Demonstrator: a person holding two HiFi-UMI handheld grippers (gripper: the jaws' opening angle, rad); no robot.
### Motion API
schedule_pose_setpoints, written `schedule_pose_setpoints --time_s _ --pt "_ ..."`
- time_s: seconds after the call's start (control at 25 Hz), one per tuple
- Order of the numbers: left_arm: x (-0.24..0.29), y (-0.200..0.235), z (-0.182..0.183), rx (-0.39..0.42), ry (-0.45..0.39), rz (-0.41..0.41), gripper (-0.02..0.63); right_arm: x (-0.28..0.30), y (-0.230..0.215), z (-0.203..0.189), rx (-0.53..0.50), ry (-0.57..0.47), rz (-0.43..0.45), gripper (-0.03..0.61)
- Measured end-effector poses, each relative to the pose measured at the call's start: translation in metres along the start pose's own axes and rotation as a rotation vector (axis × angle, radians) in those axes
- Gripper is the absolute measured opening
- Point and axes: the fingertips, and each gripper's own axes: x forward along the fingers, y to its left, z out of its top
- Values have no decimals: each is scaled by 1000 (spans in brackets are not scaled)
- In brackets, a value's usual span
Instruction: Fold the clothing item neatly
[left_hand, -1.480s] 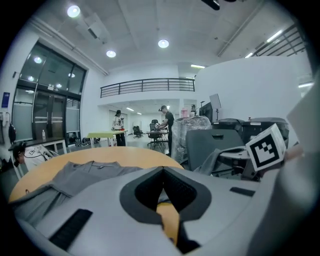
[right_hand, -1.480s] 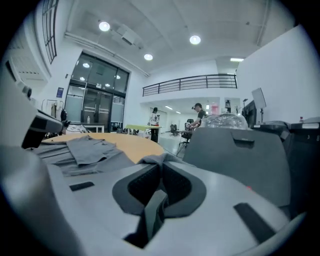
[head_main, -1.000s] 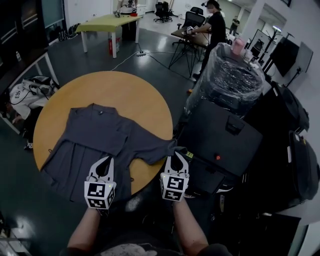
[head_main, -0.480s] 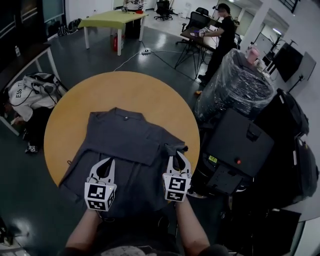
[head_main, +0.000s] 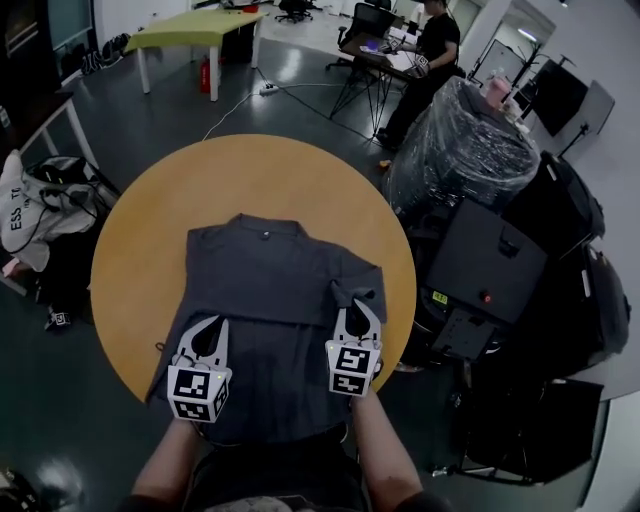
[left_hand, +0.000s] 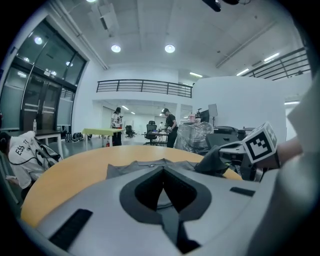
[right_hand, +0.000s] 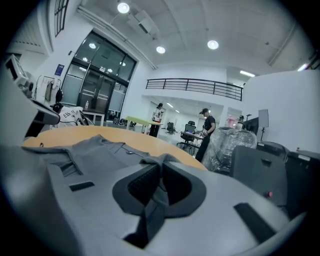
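While the grey shirt (head_main: 270, 270) lies spread on the round wooden table (head_main: 300, 170), with its collar (head_main: 265, 232) toward the table's far side and its hem draped over the near edge, the fold is judged to be only begun. One sleeve (head_main: 357, 290) is gathered in over the body at the table's right, what has become of the other sleeve cannot be told, and no crosswise fold of the body is yet laid. Both tongs are closed tight on cloth: a pinch of the shirt's body is held by the left gripper (head_main: 213, 322) toward the table's near-left rim, and the bunched sleeve is clamped by the right gripper (head_main: 355, 308) toward the near-right rim. Bare tabletop is left beyond the collar and on both sides, so room for laying folds is judged ample. Care is called for at the table's right, where a black case (head_main: 485, 265) and a plastic-wrapped bundle (head_main: 455, 150) stand close to the rim, and at the near edge, where the hanging hem could be dragged off.
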Motion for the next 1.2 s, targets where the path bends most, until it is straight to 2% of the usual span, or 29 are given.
schedule_pose_setpoints --time_s 0.2,0.48,0.8,0.96,1.2 --pt "2 8 2 3 -2 -7 9 0 2 -3 12 24 -26 6" --pt "-5 25 20 -1 10 62 9 9 5 14 40 9 -18 6" --pt "-2 33 38 38 -5 129 9 17 10 38 43 -35 33 6" --pt "-9 56 42 38 -17 146 9 23 33 63 24 -67 51 6" --pt "-27 110 38 18 -28 148 9 39 91 97 -24 -98 55 6"
